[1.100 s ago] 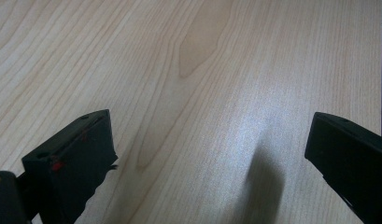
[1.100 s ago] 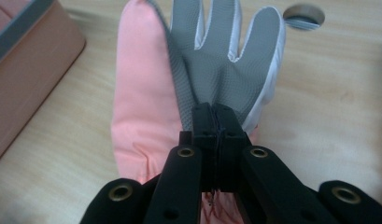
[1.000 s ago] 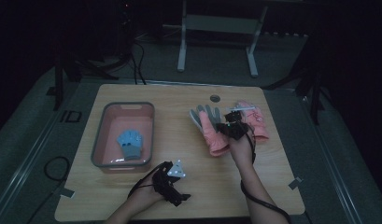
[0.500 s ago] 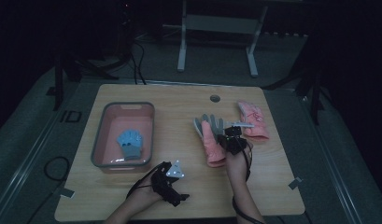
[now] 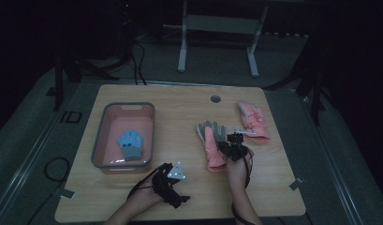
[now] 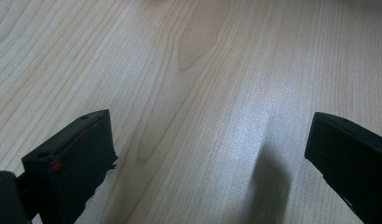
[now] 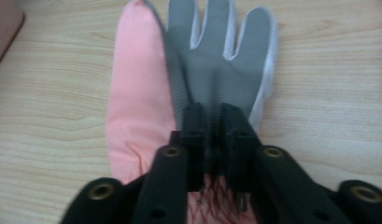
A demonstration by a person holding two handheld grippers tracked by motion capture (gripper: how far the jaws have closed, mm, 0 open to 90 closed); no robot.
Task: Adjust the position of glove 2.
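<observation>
Pink-and-grey glove (image 7: 212, 74) pinched in right gripper (image 7: 212, 135), jaws just easing; left gripper (image 6: 207, 154) apart over bare table (image 6: 202, 56)

Bystanders around the wooden table

A grey-rimmed pink bin (image 5: 99, 140) sits at the table (image 5: 180, 108)'s left, holding a blue glove (image 5: 131, 144); a small round hole (image 5: 216, 99) lies near the table's far edge.

A lab or recording studio — a lone wooden counter (image 5: 180, 101) on grey carpet (image 5: 34, 140), dark surroundings, cables (image 5: 137, 61) trailing across the floor, and a metal stand (image 5: 217, 23) behind — no homely furnishings.
</observation>
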